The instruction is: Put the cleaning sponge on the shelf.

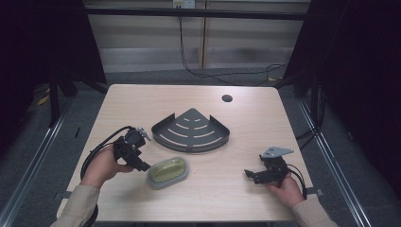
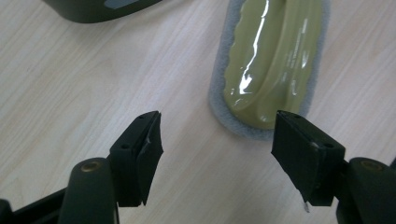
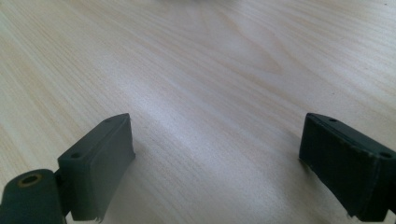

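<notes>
Here, the jaws of the left gripper (image 2: 217,140) are spread wide and released, with nothing held between them. In the left gripper view, the near end of the oval soap dish, a glossy yellow-green tray set in a grey felt-like rim (image 2: 268,60), lies just ahead of the jaws and toward the right one, the grey rim close to that jaw's tip. The dish rests flat on the pale wood-grain desk (image 1: 236,198), near its front edge and left of centre, as seen from the high view (image 1: 168,172).

For a sound grasp, the left gripper would best be shifted so that the narrow width of the dish falls between both jaws, then lowered until the tips are beside the grey rim before closing. A grip taken on the glossy inner tray alone could be judged likely to slip.

The right gripper (image 1: 255,174) is held low over bare desk at the right, well apart from the dish; its jaws are likewise released and empty in the right gripper view (image 3: 217,163).

Behind the dish, a dark metal quarter-round corner shelf with curved slots (image 1: 191,130) stands near but apart. Nothing lies between the left gripper and the dish.
</notes>
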`<action>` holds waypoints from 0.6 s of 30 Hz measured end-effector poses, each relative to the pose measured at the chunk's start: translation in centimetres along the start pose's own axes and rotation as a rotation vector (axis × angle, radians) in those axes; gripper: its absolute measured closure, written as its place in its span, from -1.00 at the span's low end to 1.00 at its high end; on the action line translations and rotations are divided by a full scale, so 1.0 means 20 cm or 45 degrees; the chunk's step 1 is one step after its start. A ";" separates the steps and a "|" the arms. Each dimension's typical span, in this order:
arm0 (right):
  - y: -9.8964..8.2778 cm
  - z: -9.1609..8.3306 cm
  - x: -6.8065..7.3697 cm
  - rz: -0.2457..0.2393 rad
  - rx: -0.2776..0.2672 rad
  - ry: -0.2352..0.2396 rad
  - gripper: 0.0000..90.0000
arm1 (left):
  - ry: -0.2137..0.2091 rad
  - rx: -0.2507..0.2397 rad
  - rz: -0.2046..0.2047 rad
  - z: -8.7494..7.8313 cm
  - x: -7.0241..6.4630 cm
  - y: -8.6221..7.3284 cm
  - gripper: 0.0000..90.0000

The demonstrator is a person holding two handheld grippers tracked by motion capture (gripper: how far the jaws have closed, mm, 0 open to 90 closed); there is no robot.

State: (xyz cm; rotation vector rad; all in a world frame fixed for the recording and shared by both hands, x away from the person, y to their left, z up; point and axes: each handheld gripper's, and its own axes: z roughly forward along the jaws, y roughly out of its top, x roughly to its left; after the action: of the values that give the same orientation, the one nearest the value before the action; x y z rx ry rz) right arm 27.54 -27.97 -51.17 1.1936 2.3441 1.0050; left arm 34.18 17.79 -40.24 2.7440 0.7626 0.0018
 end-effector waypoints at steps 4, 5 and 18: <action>0.00 0.00 0.00 -0.001 0.002 -0.003 -0.79 | -0.019 0.013 0.040 -0.01 -0.03 0.05 -0.24; 0.00 0.00 0.00 -0.001 0.002 -0.003 -0.79 | -0.019 0.013 0.040 -0.01 -0.03 0.05 -0.24; 0.00 0.00 0.00 -0.002 0.002 -0.003 -0.79 | -0.082 0.107 0.121 0.06 -0.11 0.18 -0.13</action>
State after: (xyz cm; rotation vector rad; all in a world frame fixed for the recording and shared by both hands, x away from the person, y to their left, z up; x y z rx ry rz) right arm 27.54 -27.98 -51.16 1.1922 2.3440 1.0012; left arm 34.24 13.39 -40.17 2.8420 0.6285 -0.1000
